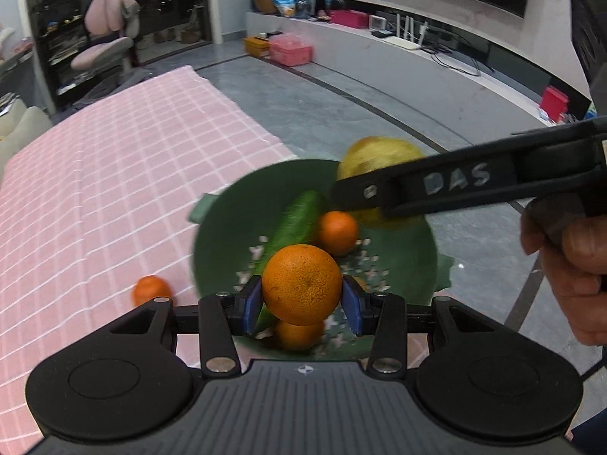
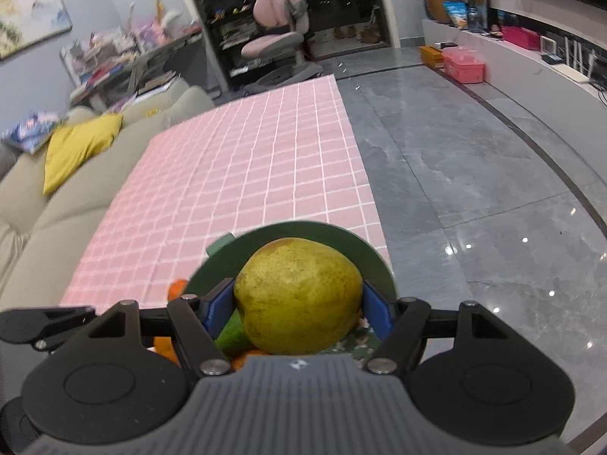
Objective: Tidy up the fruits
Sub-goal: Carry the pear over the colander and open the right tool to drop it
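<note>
My left gripper (image 1: pixel 302 299) is shut on a large orange (image 1: pixel 301 282) and holds it above the green bowl (image 1: pixel 220 227). The bowl holds a green cucumber (image 1: pixel 294 223), a small orange (image 1: pixel 337 232) and another orange (image 1: pixel 297 335) under the held one. My right gripper (image 2: pixel 297 303) is shut on a yellow-green pear (image 2: pixel 297 295) over the bowl's (image 2: pixel 341 235) far side; it shows in the left wrist view (image 1: pixel 373 193) with the pear (image 1: pixel 375 155). One small orange (image 1: pixel 150 289) lies on the pink checked cloth (image 1: pixel 114 174) left of the bowl.
The bowl sits at the cloth's near right corner, by the table edge, with grey tiled floor (image 2: pixel 474 174) beyond. A beige sofa with a yellow cushion (image 2: pixel 81 144) runs along the cloth's left side. A pink storage box (image 1: pixel 290 51) stands on the floor far off.
</note>
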### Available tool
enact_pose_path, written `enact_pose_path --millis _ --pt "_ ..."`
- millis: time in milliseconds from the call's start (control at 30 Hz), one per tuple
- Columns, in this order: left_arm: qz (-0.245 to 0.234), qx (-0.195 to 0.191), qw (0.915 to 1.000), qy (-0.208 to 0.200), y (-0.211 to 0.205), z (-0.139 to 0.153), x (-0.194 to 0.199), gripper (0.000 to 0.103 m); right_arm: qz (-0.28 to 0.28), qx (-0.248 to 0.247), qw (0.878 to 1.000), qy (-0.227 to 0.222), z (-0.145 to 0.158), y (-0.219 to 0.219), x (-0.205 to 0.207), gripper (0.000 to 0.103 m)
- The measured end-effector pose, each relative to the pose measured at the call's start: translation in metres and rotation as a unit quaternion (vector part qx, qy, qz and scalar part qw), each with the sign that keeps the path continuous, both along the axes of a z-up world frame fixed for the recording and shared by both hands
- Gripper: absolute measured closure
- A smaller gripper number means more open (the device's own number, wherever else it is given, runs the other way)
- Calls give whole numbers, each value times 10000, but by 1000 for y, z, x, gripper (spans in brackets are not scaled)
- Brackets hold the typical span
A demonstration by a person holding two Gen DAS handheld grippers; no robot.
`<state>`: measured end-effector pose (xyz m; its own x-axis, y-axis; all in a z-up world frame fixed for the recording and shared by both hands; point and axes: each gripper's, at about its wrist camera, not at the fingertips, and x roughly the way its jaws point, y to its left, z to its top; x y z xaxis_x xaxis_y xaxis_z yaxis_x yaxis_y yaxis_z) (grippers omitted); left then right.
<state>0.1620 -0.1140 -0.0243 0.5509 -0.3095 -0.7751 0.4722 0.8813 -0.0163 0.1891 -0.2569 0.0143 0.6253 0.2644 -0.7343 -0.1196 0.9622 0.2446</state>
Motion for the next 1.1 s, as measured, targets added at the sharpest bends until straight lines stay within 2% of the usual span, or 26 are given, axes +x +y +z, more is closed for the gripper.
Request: enact_pose_path --millis 367,567,733,833,867,1100 --pt "73 -18 9991 426 -12 -29 14 53 187 -409 9987 255 -27 10 11 35" --pt "190 -224 9965 779 -6 -39 22 53 333 -585 9968 439 -44 21 17 35" --pt "110 -106 9975 695 -12 -39 22 52 244 -604 9963 560 -51 23 21 35" --pt "41 42 9979 642 -16 -39 20 42 245 -704 9957 548 -53 26 22 35" --pt "16 53 9980 629 -17 -39 19 42 247 -717 9956 546 -54 27 22 35" --pt "59 -109 9981 605 -12 -32 17 40 226 -758 9952 575 -53 27 22 35"
